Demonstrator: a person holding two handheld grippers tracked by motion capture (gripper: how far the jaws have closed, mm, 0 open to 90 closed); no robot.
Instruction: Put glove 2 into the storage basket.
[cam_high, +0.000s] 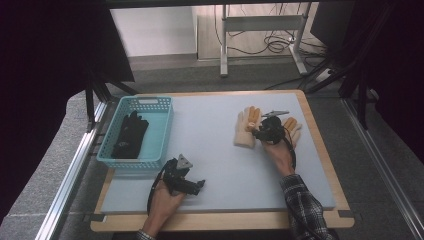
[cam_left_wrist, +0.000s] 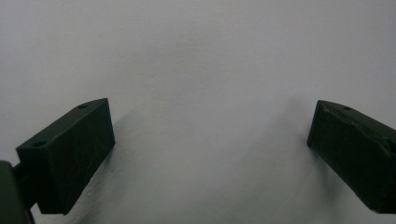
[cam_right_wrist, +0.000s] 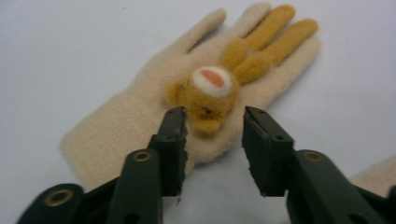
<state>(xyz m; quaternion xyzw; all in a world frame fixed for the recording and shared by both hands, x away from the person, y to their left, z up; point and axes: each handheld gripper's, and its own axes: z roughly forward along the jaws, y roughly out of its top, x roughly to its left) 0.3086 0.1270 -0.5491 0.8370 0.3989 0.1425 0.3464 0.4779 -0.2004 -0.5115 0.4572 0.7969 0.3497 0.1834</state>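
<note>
Two cream gloves lie on the mat (cam_high: 220, 150) at its far right. The left glove (cam_high: 246, 129) lies flat, fingers pointing away from the person, and the right glove (cam_high: 293, 128) lies just beside it, partly covered by the hand and the tool. In the right gripper view the near glove (cam_right_wrist: 140, 116) shows a tan bear face (cam_right_wrist: 208, 91) sewn on its back, with two fingers in the same tan. No writing or label can be read on either glove.

The right gripper (cam_high: 267, 129) hovers between the two gloves; in its own view, the right gripper (cam_right_wrist: 214, 140) has its jaws parted, with nothing pressed between them. The tips sit just over the glove's edge below the bear face, and bare mat shows in the gap. A corner of the other glove (cam_right_wrist: 373, 179) shows at the lower right of that view.

The left gripper (cam_high: 192, 185) rests at the near left of the mat, well apart from the gloves. Its own view shows the left gripper (cam_left_wrist: 210, 144) with jaws spread wide over bare grey surface, holding nothing.

A blue basket (cam_high: 165, 131) stands at the mat's left edge, with a black glove (cam_high: 130, 135) lying inside. Nothing stands between the basket and the cream gloves. The mat lies on a wooden board (cam_high: 320, 220). Beyond it are a table frame (cam_high: 260, 25) and cables (cam_high: 280, 45) on the floor.
</note>
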